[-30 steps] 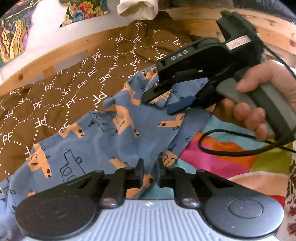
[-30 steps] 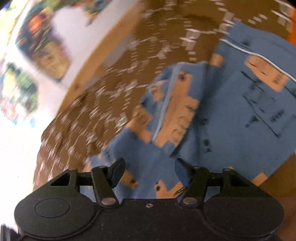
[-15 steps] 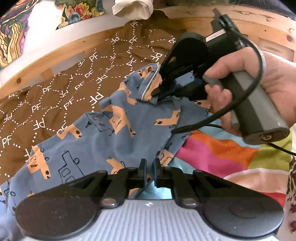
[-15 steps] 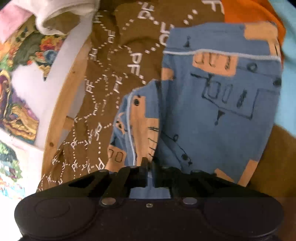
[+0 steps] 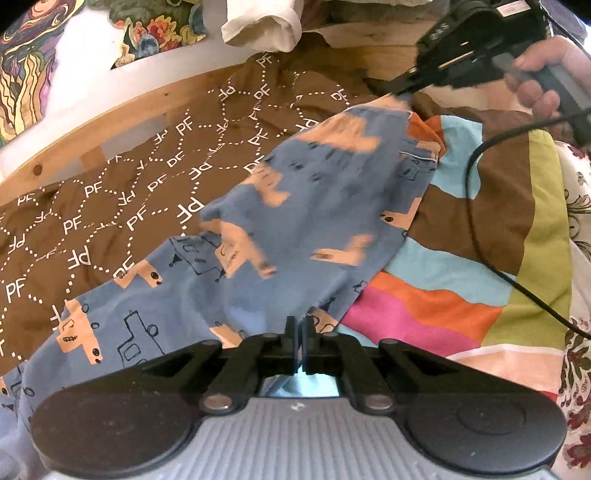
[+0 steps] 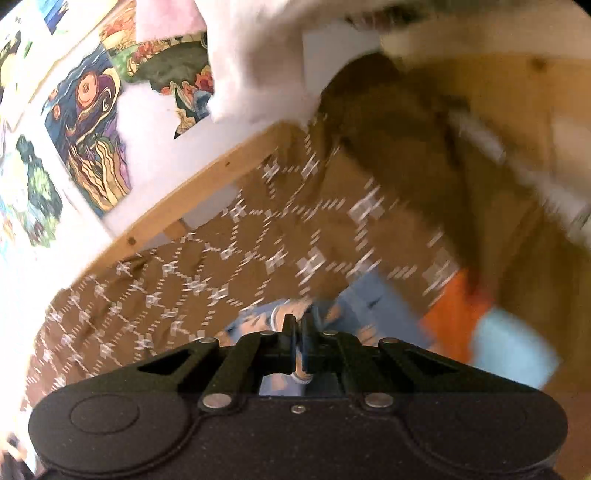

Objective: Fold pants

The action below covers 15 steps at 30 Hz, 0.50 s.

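Observation:
The blue pants (image 5: pixel 295 221) with orange truck prints lie across the bed. My left gripper (image 5: pixel 298 332) is shut on their near edge. My right gripper (image 5: pixel 400 90) shows at the top right of the left wrist view, shut on the far end of the pants and holding it lifted and stretched. In the right wrist view the right gripper (image 6: pixel 297 332) is shut on a bunch of the blue fabric (image 6: pixel 295 314); that view is blurred by motion.
A brown quilt (image 5: pixel 129 206) with white PF marks covers the left of the bed. A striped multicolour blanket (image 5: pixel 461 266) lies on the right. A wooden bed rail (image 5: pixel 110 122) runs behind, with a white cloth (image 5: pixel 262 26) over it. A black cable (image 5: pixel 491 258) trails from the right gripper.
My right gripper closed on the far part of the pants, then pulled it up and away to the right, stretching the fabric. My left gripper kept its hold on the near edge.

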Tool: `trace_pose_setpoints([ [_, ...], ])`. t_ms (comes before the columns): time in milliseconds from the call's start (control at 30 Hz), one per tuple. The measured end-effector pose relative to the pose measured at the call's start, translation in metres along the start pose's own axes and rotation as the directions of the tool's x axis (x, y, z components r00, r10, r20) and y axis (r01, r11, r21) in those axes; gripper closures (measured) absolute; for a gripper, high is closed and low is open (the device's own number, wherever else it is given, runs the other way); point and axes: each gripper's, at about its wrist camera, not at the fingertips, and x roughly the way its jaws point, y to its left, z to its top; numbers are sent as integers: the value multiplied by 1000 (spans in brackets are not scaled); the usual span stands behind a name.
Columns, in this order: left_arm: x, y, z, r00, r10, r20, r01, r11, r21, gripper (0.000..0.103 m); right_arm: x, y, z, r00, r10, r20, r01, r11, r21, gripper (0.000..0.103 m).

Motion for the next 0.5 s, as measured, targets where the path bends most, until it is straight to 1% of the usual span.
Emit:
trace_pose_setpoints([
  [33, 0, 0, 0, 1000, 1, -1, -1, 1000, 4, 101, -4, -5, 4, 1000, -21, 2, 21, 999, -25, 102],
  [100, 1, -1, 0, 1000, 2, -6, -2, 1000, 12, 101, -2, -11, 6, 998, -57, -30, 54, 996, -74, 100],
  [167, 2, -1, -1, 1000, 2, -9, -2, 1000, 13, 101, -1, -21, -1, 996, -68, -53, 65, 996, -59, 93],
  [233, 2, -1, -1, 1000, 2, -9, -2, 1000, 11, 101, -2, -26, -17, 995, -67, -69, 65, 998, -23, 75],
  [300, 3, 0, -1, 1000, 0, -11, 0, 1000, 7, 101, -4, -30, -35, 995, -54, -81, 56, 998, 20, 67],
  [367, 4, 0, -1, 1000, -2, -15, 2, 1000, 6, 101, -3, -32, -51, 992, -60, -107, 65, 997, 39, 67],
  [433, 4, 0, -1, 1000, -4, -17, 4, 1000, 11, 101, 1, -34, -63, 989, -82, -126, 89, 995, 48, 67],
  [500, 4, 0, -1, 1000, -5, -17, 5, 1000, 14, 101, 4, -36, -68, 986, -103, -130, 112, 991, 66, 67],
])
